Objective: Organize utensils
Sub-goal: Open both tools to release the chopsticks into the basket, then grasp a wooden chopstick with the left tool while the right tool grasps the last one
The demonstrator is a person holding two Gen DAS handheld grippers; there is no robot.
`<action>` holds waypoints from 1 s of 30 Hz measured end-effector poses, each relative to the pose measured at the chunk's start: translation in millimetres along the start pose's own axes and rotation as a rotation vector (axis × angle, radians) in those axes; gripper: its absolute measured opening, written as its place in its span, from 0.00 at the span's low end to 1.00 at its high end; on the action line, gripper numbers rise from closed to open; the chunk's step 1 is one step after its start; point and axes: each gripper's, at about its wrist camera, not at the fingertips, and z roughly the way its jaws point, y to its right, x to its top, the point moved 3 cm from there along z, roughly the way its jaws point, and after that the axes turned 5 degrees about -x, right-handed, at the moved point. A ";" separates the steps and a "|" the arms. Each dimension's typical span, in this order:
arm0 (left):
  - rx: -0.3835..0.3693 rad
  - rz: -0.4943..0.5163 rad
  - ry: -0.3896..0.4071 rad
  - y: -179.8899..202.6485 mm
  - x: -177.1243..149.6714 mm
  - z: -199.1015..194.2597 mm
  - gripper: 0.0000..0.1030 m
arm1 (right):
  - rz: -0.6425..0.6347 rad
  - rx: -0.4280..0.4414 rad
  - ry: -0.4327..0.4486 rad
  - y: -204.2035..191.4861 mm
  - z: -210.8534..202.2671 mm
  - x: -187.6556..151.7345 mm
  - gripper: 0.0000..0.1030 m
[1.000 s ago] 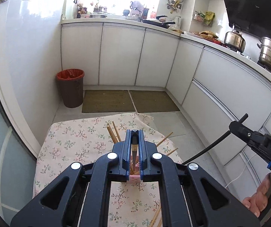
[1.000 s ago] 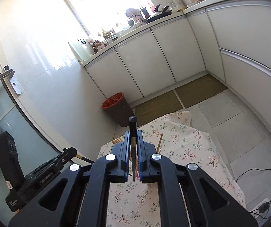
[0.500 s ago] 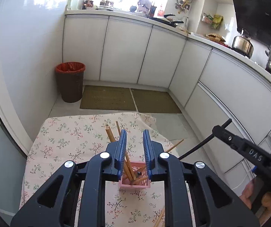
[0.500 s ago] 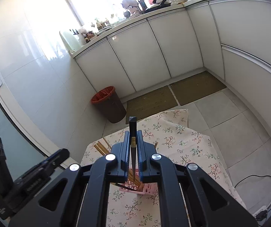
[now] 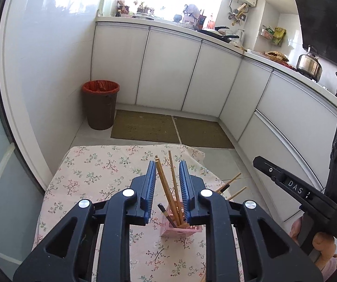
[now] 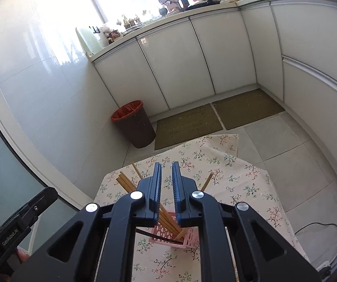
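Note:
A pink slotted holder (image 5: 180, 229) stands on the floral tablecloth (image 5: 93, 183). Several wooden chopsticks (image 5: 166, 188) lean in it, with a dark chopstick (image 5: 166, 213) beside them. My left gripper (image 5: 167, 163) hovers above and behind the holder, open, its pads clear of the sticks seen between them. In the right wrist view my right gripper (image 6: 166, 164) is over the same holder (image 6: 189, 237). Its jaws are opening a little, with nothing between them. A black chopstick (image 6: 159, 236) lies slanted across the holder. A hand (image 5: 323, 246) holds the right gripper's body (image 5: 286, 183).
Two more wooden sticks (image 5: 232, 183) poke out past the left gripper's right finger near the table's right edge. A brown bin (image 5: 100, 104) with a red liner stands at the wall. Floor mats (image 5: 145, 129) lie before white cabinets. A cable (image 6: 319, 230) lies on the floor at right.
The left gripper opened, let go of its wooden chopstick in the holder and drew back. The right gripper sank toward the holder and released the black chopstick, which now lies in it.

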 end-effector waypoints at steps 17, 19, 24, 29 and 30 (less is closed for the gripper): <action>-0.008 0.070 0.001 59.2 -40.0 -51.4 0.69 | -0.076 -0.137 0.063 23.1 -107.8 -40.8 0.66; -0.002 0.082 0.003 65.5 -46.2 -56.9 0.71 | -0.063 -0.163 0.075 29.9 -116.5 -45.8 0.74; 0.013 0.121 0.005 79.6 -58.5 -67.2 0.79 | 0.016 -0.214 0.092 58.4 -134.5 -56.8 0.91; 0.018 0.131 0.007 86.8 -65.3 -69.2 0.92 | 0.105 -0.270 0.070 93.0 -142.8 -70.2 0.93; 0.018 0.133 0.003 88.2 -66.5 -67.3 0.93 | 0.126 -0.277 0.062 100.6 -142.6 -73.7 0.93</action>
